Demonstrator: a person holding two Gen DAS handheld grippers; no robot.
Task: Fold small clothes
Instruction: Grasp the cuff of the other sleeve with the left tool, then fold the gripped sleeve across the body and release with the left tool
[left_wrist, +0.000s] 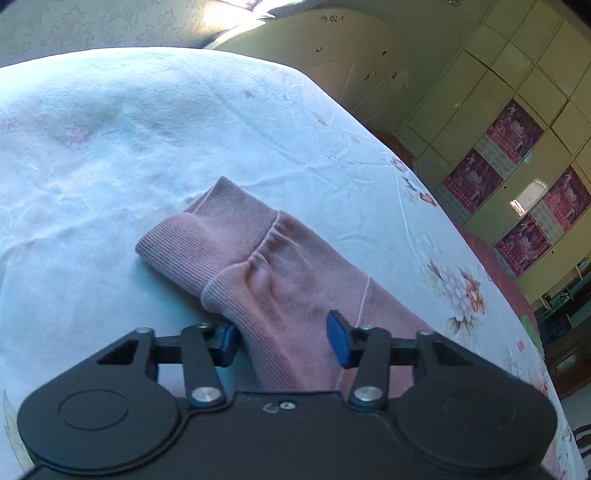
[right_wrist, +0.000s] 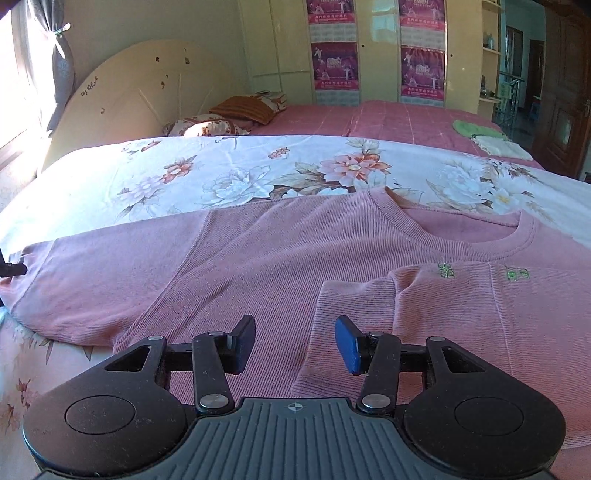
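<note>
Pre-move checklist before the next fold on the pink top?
1. Left gripper around the sleeve near its cuff: ok.
2. Left pads pressing the fabric: cannot tell.
3. Right gripper over the folded-in sleeve cuff: ok.
4. Right pads gripping: not ok, gaps show.
5. Pink top flat on the floral sheet: ok.
6. Neckline facing up, visible: ok.

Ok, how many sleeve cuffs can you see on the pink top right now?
2. One cuff lies on the white sheet ahead of the left tool; the other cuff is folded onto the top, at its chest, by the right tool.
</note>
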